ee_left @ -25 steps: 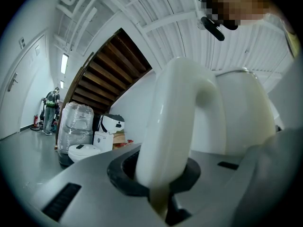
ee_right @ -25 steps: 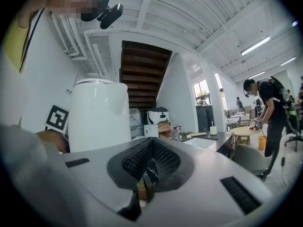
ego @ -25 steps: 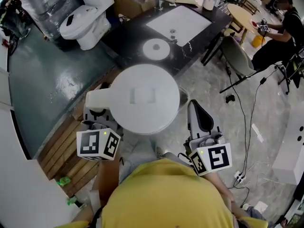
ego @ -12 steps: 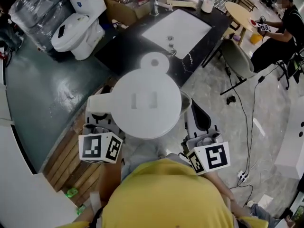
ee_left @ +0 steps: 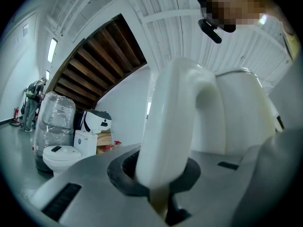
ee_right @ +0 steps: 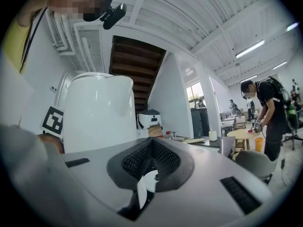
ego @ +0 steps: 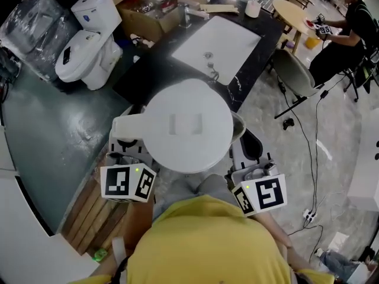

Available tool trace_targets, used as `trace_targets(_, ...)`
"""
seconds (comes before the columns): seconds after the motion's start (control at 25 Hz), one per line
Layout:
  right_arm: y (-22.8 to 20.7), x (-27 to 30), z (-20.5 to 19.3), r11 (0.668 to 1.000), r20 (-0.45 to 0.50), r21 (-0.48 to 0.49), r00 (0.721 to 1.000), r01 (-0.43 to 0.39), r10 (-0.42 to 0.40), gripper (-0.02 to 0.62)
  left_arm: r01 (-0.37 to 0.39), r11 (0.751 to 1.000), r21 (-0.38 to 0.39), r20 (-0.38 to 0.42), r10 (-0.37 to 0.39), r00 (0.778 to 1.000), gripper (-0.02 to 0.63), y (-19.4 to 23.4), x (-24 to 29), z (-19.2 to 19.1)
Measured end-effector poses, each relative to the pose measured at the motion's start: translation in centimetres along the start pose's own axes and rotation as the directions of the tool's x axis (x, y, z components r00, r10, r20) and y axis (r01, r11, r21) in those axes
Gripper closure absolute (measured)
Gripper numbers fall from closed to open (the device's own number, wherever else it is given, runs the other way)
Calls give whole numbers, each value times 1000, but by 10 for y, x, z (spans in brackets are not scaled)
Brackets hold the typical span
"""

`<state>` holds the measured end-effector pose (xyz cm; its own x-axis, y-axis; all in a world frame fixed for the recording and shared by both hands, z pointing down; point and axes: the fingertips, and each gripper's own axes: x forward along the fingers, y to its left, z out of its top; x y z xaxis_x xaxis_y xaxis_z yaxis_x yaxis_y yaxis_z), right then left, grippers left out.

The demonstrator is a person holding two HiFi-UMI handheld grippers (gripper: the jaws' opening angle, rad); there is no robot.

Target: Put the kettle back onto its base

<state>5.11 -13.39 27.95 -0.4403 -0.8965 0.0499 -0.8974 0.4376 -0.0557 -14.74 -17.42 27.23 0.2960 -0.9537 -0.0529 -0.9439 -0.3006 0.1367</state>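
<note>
The white kettle [ego: 188, 126] hangs in the air at the near edge of the black counter [ego: 148, 70], its round lid facing the head camera. My left gripper [ego: 125, 144] is shut on the kettle's handle [ee_left: 165, 141], which stands upright between the pads. The kettle body [ee_right: 97, 112] fills the left of the right gripper view. My right gripper [ego: 251, 149] rides level beside the kettle, shut with nothing in it. Through the slit of its jaws shows a white round disc [ee_right: 150, 179], seemingly the base. In the head view the kettle hides the base.
A white sink [ego: 216, 40] is set into the counter beyond the kettle. A toilet [ego: 83, 37] and a cardboard box [ego: 148, 7] stand at the back left. A grey chair [ego: 293, 70], floor cables and a seated person [ego: 349, 34] are to the right. Wooden slats [ego: 89, 212] lie at the lower left.
Both grippers and the kettle have moved forward toward the counter. The white round base, in sight beyond the kettle before, is now covered by it in the head view.
</note>
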Motion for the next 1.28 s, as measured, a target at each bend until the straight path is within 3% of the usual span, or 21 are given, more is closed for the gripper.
trace_targets(0.32, -2, 28, 1, 1000, -2, -4, 1000, 1, -1, 580, 0, 1000, -9, -7, 0, 1000, 557, 8, 24, -6)
trace_targets(1.28, -44, 98, 18, 998, 23, -12, 997, -69, 70, 580, -95, 995, 19, 18, 95, 995, 557, 24, 92, 0)
